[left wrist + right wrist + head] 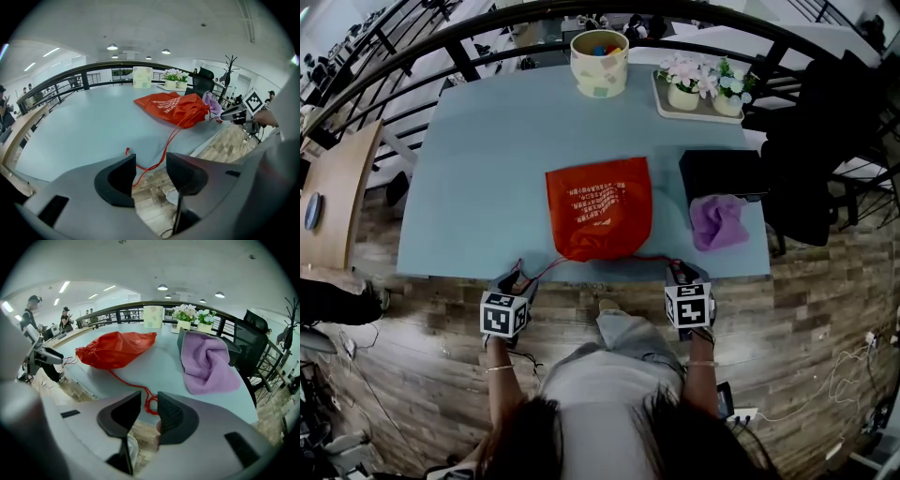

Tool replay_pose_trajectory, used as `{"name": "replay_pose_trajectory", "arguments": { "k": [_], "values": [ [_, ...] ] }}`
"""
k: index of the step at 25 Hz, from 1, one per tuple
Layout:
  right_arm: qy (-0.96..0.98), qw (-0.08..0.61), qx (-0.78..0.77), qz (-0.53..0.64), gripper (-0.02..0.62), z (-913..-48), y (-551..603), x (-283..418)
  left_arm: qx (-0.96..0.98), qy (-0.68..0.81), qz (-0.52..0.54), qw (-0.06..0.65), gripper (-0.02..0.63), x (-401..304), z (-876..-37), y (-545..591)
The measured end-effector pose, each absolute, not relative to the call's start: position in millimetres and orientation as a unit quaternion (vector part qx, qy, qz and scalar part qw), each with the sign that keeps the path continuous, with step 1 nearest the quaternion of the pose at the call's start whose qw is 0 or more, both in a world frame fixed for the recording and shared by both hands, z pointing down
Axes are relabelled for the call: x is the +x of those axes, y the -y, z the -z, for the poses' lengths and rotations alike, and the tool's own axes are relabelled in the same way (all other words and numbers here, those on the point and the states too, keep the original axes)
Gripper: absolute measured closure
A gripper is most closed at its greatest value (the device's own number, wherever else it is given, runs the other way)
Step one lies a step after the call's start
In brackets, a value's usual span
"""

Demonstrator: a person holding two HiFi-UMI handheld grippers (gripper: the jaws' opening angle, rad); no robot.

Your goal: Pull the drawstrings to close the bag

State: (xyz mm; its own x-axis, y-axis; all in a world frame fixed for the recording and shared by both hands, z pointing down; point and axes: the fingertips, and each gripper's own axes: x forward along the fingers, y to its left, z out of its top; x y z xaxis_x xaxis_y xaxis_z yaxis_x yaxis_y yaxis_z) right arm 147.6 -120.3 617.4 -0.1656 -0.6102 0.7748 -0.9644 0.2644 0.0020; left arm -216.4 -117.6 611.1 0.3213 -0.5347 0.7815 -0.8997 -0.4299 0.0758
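An orange-red drawstring bag [598, 208] lies flat in the middle of the light blue table [478, 187], its gathered mouth toward the near edge. Thin red drawstrings [546, 269] run from the mouth to both sides along that edge. My left gripper [517, 276] hovers at the table's near edge, left of the bag. Its jaws stand open, and one slack string [161, 157] passes loosely between them without touching the pads. My right gripper [680, 270] is at the edge on the bag's right, open, with a curled string loop [150, 404] lying free between its tips.
A purple cloth [717, 220] lies beside a black box [717, 172] right of the bag. At the table's far side stand a pale bucket [599, 64] and a tray of potted flowers [703, 86]. A dark railing curves behind; wooden floor lies below the near edge.
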Motion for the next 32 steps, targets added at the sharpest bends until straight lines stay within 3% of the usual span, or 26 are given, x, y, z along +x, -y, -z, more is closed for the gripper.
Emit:
{"name": "replay_pose_trajectory", "arguments": {
  "k": [20, 32],
  "values": [
    [0.728, 0.318, 0.571, -0.209, 0.489, -574.7, 68.5, 123.2, 0.788, 0.486, -0.308, 0.22, 0.409, -227.9, -570.1, 64.1],
    [0.74, 0.297, 0.578, -0.172, 0.497, -545.2, 35.7, 106.9, 0.79, 0.505, -0.293, 0.188, 0.488, -240.3, -545.1, 22.1]
  ]
}}
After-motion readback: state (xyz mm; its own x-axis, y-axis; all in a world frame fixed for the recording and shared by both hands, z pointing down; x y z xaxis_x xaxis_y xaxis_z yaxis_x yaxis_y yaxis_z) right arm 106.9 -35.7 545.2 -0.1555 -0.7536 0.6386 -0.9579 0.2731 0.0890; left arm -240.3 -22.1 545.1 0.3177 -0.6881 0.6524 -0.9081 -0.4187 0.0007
